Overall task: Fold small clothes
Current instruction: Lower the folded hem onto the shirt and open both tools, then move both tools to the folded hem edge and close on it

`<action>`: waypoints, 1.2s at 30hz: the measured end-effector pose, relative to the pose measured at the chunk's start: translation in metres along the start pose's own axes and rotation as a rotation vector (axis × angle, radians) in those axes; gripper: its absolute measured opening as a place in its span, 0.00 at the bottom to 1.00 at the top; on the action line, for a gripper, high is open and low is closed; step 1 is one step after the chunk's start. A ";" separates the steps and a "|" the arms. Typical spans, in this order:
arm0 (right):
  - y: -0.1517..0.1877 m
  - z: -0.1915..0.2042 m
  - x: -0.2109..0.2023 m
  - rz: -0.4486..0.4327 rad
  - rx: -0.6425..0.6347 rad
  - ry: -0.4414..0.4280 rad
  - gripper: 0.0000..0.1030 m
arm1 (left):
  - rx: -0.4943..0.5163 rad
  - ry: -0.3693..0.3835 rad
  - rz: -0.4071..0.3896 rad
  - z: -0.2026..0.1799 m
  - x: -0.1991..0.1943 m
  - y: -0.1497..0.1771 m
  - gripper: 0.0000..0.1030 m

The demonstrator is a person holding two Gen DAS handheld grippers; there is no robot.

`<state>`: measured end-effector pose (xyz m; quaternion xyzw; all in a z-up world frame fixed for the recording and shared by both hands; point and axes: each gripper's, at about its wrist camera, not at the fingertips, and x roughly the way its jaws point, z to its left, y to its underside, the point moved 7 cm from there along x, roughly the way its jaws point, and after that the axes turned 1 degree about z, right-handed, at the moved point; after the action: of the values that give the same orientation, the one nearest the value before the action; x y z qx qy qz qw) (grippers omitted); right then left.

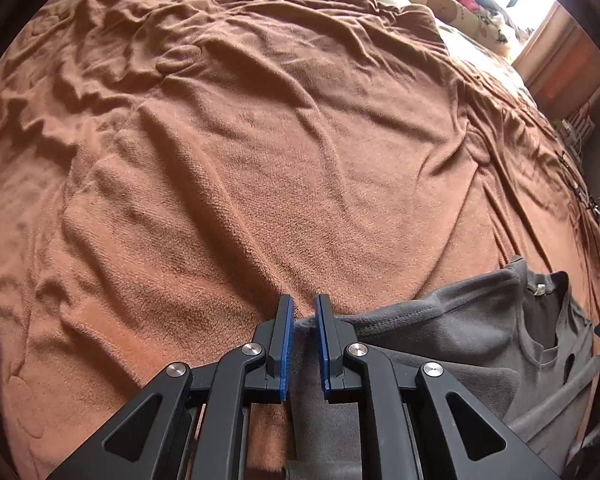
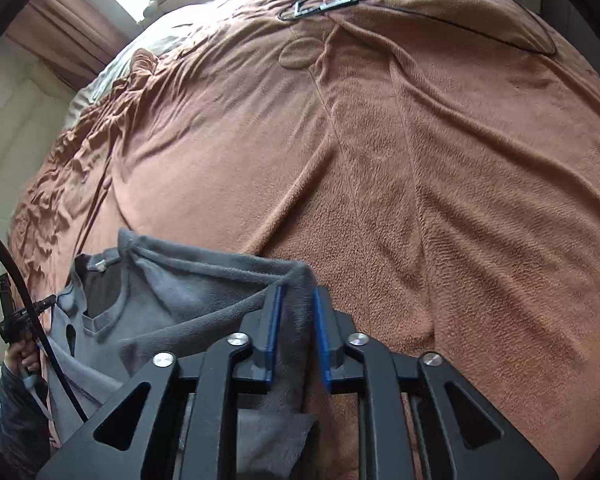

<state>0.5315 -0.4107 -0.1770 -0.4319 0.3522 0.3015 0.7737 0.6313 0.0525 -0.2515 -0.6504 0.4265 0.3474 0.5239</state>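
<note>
**Me:** Shirt first, seen from my left claw: it is a small grey fleece top, and it lies at the near right of a wide brown blanket. The blue pads stand a narrow gap apart, with one edge of the grey cloth between them. I judge they pinch that corner, though the gap is not fully pressed together.

**Helper:** Which step is that, then?

**Me:** I'd say the fold is in hand: both corners gripped, the cloth not yet laid over. The neckline, with its small white tag, lies far right of my fingers.

**Helper:** And from the other side?

**Me:** My right claw shows the same top at the near left, with its hemmed edge running up to the pads and grey fleece sitting between them, so it pinches the other corner. The fabric looks soft, thick and limp, likely to sag in the middle. The blanket is nubbly and creased. Two hangers lie at its far edge, well apart from the top.

**Helper:** Next move?

**Me:** I think both claws need to travel together, level and taut, so the edge lands straight.
</note>
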 end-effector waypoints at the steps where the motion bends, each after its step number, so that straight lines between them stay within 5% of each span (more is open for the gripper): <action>1: -0.001 0.000 -0.008 -0.021 -0.013 -0.002 0.51 | 0.002 0.009 -0.014 0.000 -0.008 0.000 0.20; 2: 0.000 0.001 -0.016 -0.043 -0.023 -0.004 0.62 | 0.011 0.014 -0.028 0.000 -0.016 0.001 0.28; 5: 0.012 0.006 -0.035 -0.069 -0.076 -0.013 0.62 | 0.067 0.024 -0.055 -0.002 -0.037 0.009 0.44; 22: 0.073 0.016 -0.055 0.012 -0.333 -0.021 0.64 | 0.346 0.035 0.038 -0.025 -0.060 0.093 0.74; 29: 0.086 0.019 -0.047 0.055 -0.403 0.051 0.69 | 0.530 -0.130 0.127 -0.035 -0.030 0.121 0.79; 36: 0.088 0.027 -0.023 0.088 -0.474 0.154 0.69 | 0.580 -0.226 0.113 -0.033 -0.016 0.113 0.80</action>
<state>0.4588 -0.3513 -0.1885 -0.6072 0.3480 0.3751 0.6078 0.5214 0.0132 -0.2738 -0.4063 0.4822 0.3098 0.7116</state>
